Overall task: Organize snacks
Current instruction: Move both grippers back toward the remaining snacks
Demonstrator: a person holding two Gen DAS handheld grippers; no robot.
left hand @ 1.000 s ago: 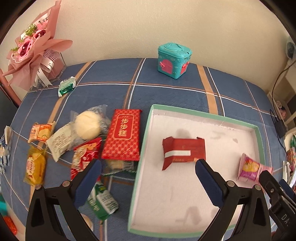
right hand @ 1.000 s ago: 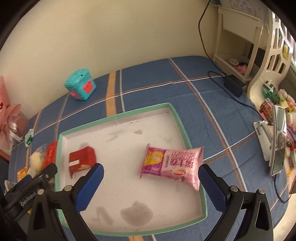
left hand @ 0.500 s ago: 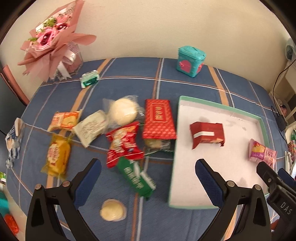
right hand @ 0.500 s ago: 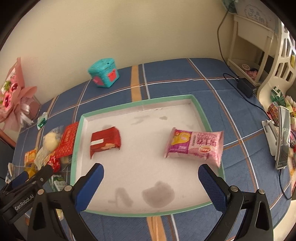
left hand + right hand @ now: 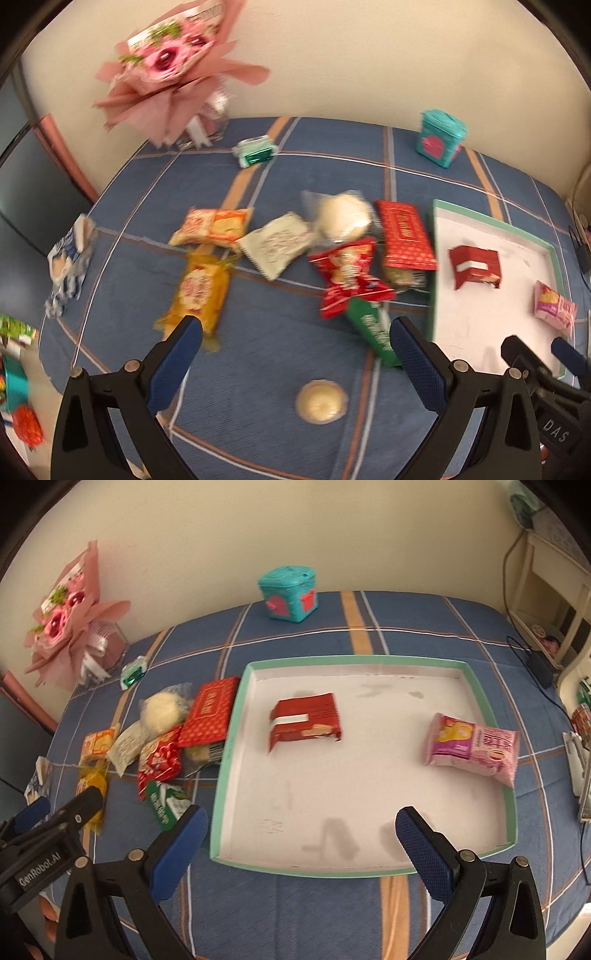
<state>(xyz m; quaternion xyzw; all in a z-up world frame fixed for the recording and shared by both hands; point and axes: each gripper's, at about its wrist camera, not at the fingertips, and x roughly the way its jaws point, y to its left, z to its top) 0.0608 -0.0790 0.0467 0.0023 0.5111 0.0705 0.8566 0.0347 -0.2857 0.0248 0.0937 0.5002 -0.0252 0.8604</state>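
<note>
A white tray with a green rim point(image 5: 236, 701) point(image 5: 436, 258) lies on the blue plaid cloth. In it are a red packet point(image 5: 304, 722) point(image 5: 474, 266) and a pink packet point(image 5: 472, 746) point(image 5: 554, 308). Left of the tray lies a heap of several snacks: a red box point(image 5: 404, 234) point(image 5: 210, 712), a red bag point(image 5: 349, 280), a green packet point(image 5: 371, 328), a round bun in clear wrap point(image 5: 343, 218), yellow and orange packets point(image 5: 199, 291), and a small round cake point(image 5: 321, 402). My left gripper point(image 5: 291, 354) is open above the cloth before the heap. My right gripper point(image 5: 297, 834) is open over the tray's near edge.
A pink flower bouquet point(image 5: 166, 74) stands at the back left by the wall. A teal toy box point(image 5: 290, 592) sits at the back. A small green packet point(image 5: 255, 151) and a blue-white packet point(image 5: 68, 262) lie apart. A shelf, cable and charger point(image 5: 539, 664) are at the right.
Both views have swung left and drawn back. The left gripper has moved from over the tray to over the snack heap. Both grippers stay open; nothing was picked up.
</note>
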